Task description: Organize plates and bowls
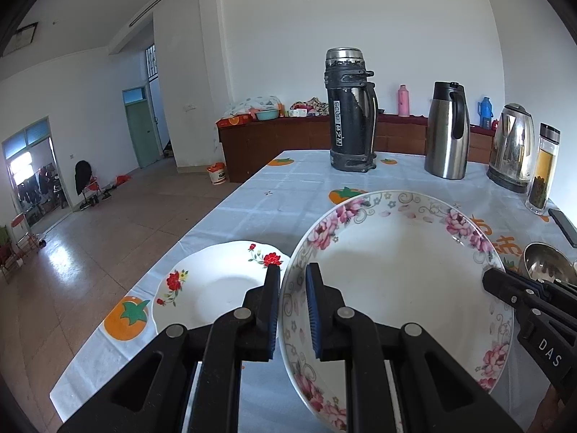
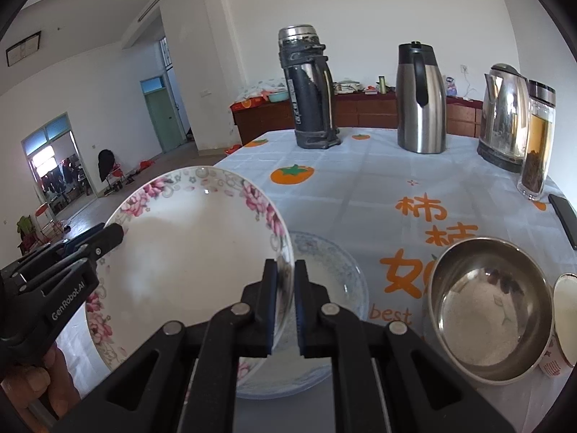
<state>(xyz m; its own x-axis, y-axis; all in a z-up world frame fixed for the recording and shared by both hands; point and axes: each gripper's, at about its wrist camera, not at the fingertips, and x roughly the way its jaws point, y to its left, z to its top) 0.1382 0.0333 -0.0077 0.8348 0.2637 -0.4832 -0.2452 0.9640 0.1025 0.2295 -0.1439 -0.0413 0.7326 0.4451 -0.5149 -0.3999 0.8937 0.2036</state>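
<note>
The bench point(image 2: 360, 195), under a persimmon-print cloth, carries three flasks and a tea bottle along its far edge; the crockery sits along the near edge. Largest of the task's things is the pink plate point(image 1: 396, 274), held clear of the cloth and tilted, one tool on each side of its rim. The left tool point(image 1: 292, 310) pinches the rim on the left, pads on either face; the right tool point(image 2: 286, 306) is pressed nearly together on the opposite rim.

Toward the near left corner lies the red plate point(image 1: 216, 288), flat and empty, just beside the held one. Under the pink plate's right side rests a glass dish point(image 2: 331, 270), and further right a steel bowl point(image 2: 487, 310) with a small cup point(image 2: 566, 324) against it.

The step looks like carrying the pink plate over to stack it, probably on the red plate. To do it well, move both tools together so neither twists the rim, level the plate before lowering, centre it over the one below, and let go only once it rests. Thin edge grips on glazed china can slip, so go slowly.
</note>
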